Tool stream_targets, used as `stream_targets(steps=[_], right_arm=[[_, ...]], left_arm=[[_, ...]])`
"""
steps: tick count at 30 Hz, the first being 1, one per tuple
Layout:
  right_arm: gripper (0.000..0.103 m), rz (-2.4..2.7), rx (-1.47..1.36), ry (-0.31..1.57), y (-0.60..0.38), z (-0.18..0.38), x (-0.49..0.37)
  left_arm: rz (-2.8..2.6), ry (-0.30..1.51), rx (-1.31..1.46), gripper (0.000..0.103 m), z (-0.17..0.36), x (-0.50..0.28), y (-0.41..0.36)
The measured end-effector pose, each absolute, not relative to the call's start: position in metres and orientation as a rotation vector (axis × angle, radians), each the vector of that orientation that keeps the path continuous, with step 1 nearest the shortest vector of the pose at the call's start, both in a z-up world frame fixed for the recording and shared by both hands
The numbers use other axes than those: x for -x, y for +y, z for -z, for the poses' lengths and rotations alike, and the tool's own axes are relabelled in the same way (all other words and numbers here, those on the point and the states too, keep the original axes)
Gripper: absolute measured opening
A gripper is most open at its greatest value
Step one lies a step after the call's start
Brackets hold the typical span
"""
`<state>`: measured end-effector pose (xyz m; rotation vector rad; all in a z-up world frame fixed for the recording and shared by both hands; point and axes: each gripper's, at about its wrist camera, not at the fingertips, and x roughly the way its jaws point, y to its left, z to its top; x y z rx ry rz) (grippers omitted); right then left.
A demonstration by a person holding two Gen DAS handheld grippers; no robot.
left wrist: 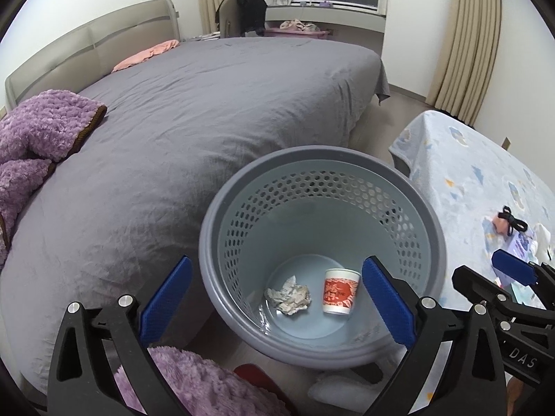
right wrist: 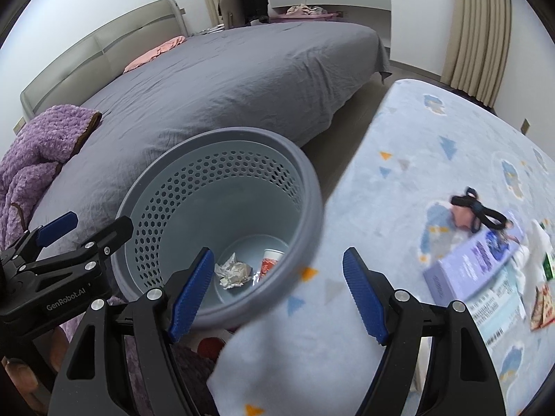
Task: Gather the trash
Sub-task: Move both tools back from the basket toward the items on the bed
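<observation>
A grey-blue perforated waste basket stands on the floor between the bed and a low table; it also shows in the right wrist view. Inside lie a crumpled paper ball and a red-and-white paper cup. My left gripper is open and empty, held above the basket's near rim. My right gripper is open and empty over the table's edge beside the basket. On the table lie a purple box, printed papers and a black-strapped pink item.
A large bed with a grey cover fills the left. A purple fleece blanket lies on its near corner. The table has a pale blue patterned cloth. A chair and curtains stand at the back.
</observation>
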<state>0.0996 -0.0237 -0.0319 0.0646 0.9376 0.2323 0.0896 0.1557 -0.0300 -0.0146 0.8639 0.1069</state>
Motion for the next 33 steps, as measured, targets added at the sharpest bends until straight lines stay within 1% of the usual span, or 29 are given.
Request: stream_targets(steps=[1,9,18,28,33], right_arm=[[0.078,-0.227,-0.072,0.932,-0.028,0.031,-0.095],[0.079,-0.169,-0.133,0.917,-0.072,0.024,-0.063],[0.079,-0.041,-0.180,0.909,-0.146,0.025,-0.019],[0.079,0.093,-0.234,0.919,-0.227,0.040,0.019],[0.079,0.137,-0.266,0.914,-0.255,0.046,0.029]], left_arm=[[-0.100,0.866,0.006,0.096,0.029,-0.087,0.151],[-0.045,0.860,-0.018,0.096,0.022,-0.069,0.119],[0.037,0.865,-0.045,0.096,0.020,-0.053,0.067],[0.144,0.922,-0.098,0.096,0.039,-0.040,-0.009],[0.168,0.952,-0.108,0.096,0.050,-0.040,-0.035]])
